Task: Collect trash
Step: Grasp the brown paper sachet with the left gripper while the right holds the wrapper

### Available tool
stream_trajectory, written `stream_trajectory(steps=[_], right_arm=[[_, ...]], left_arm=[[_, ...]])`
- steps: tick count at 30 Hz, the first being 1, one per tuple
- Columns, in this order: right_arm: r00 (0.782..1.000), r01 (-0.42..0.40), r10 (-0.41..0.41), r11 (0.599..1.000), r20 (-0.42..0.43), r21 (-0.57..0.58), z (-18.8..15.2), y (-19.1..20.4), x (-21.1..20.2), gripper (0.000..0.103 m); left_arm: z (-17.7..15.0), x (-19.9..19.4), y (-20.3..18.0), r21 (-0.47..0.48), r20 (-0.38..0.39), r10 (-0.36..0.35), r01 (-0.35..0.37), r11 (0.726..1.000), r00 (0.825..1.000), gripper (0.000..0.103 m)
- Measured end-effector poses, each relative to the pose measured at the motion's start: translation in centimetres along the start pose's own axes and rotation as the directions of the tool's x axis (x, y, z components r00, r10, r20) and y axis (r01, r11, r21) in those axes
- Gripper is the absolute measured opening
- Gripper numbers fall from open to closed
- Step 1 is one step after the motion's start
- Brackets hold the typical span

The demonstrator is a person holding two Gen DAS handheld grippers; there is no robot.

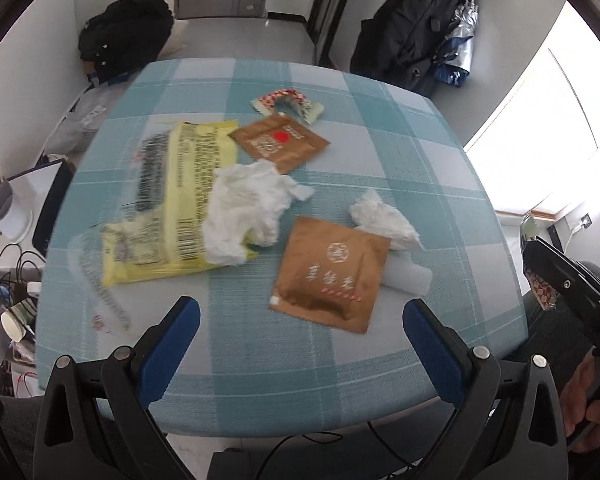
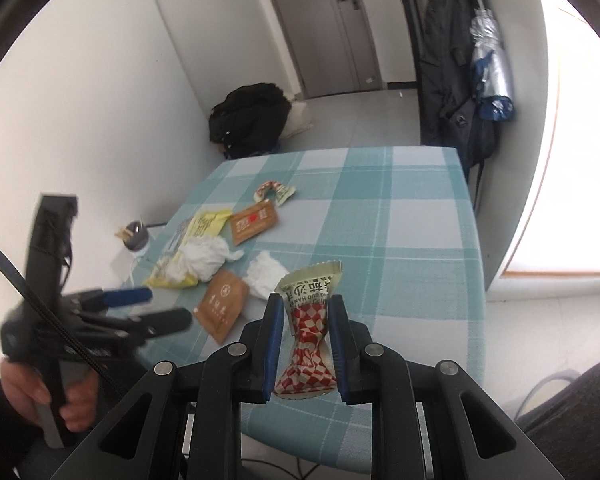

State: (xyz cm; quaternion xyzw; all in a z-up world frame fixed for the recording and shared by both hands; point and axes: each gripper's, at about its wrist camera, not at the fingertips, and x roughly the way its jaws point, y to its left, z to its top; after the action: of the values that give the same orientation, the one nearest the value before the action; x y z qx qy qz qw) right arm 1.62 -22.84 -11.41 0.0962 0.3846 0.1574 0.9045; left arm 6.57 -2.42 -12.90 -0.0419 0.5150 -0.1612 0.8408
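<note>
1. The table (image 1: pixel 440 160) has its trash bunched on the left half: a yellow bag (image 1: pixel 172 208), a large crumpled tissue (image 1: pixel 244 208) lying on the bag's right edge, and two brown sachets (image 1: pixel 282 142) (image 1: pixel 332 276).
2. A small tissue (image 1: pixel 384 220) touches the near sachet's far right corner, with a clear wrapper (image 1: pixel 408 274) just beside it.
3. A red-checked wrapper (image 1: pixel 288 104) lies alone toward the far edge.
4. The right half of the table (image 2: pixel 412 232), up to the right edge and far right corner, is bare cloth.
5. The strip along the near edge is bare too.
6. A pen cup (image 2: pixel 134 236) stands beside the left edge.
</note>
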Motion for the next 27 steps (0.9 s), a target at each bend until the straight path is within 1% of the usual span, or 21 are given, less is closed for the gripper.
stream_trajectory(steps=[3, 5, 8, 10, 12, 16, 19, 25, 27], right_arm=[[1.0, -0.004, 0.004, 1.0, 0.015, 0.02, 0.0, -0.6, -0.6, 0.021], [1.0, -0.005, 0.004, 0.999, 0.023, 0.033, 0.0, -1.1, -0.9, 0.021], [1.0, -0.006, 0.004, 0.999, 0.029, 0.048, -0.1, -1.6, -1.3, 0.021], [0.999, -0.007, 0.005, 0.998, 0.036, 0.055, -0.1, -1.9, -1.6, 0.021], [0.999, -0.01, 0.008, 0.998, 0.039, 0.06, -0.1, -2.2, -1.7, 0.021], [0.999, -0.006, 0.004, 0.998, 0.042, 0.058, -0.2, -2.3, -2.0, 0.021], [0.999, -0.004, 0.002, 0.999, 0.046, 0.045, -0.2, -2.0, -2.1, 0.021], [0.998, -0.01, 0.007, 0.999, 0.06, 0.043, -0.4, -1.8, -2.6, 0.021], [0.998, -0.011, 0.009, 0.999, 0.062, 0.045, -0.3, -1.8, -2.7, 0.021]], left_arm=[[0.3, 0.9, -0.8, 0.035, -0.023, 0.027, -0.027, 0.999, 0.999, 0.1], [0.4, 1.8, -1.1, 0.045, -0.048, 0.031, -0.029, 0.999, 0.998, 0.1], [0.5, 2.5, -1.4, 0.074, -0.065, 0.04, -0.036, 0.997, 0.997, 0.1], [0.6, 3.2, -1.7, 0.101, -0.075, 0.073, -0.065, 0.993, 0.995, 0.1], [0.5, 3.5, -2.1, 0.142, -0.068, 0.117, -0.106, 0.984, 0.991, 0.1], [0.7, 3.8, -2.2, 0.174, -0.071, 0.16, -0.146, 0.974, 0.984, 0.1], [1.0, 3.9, -1.9, 0.164, -0.065, 0.154, -0.142, 0.976, 0.986, 0.1], [0.8, 3.9, -2.0, 0.18, -0.048, 0.158, -0.147, 0.973, 0.986, 0.1], [0.9, 4.0, -2.4, 0.182, -0.04, 0.148, -0.138, 0.974, 0.988, 0.096]])
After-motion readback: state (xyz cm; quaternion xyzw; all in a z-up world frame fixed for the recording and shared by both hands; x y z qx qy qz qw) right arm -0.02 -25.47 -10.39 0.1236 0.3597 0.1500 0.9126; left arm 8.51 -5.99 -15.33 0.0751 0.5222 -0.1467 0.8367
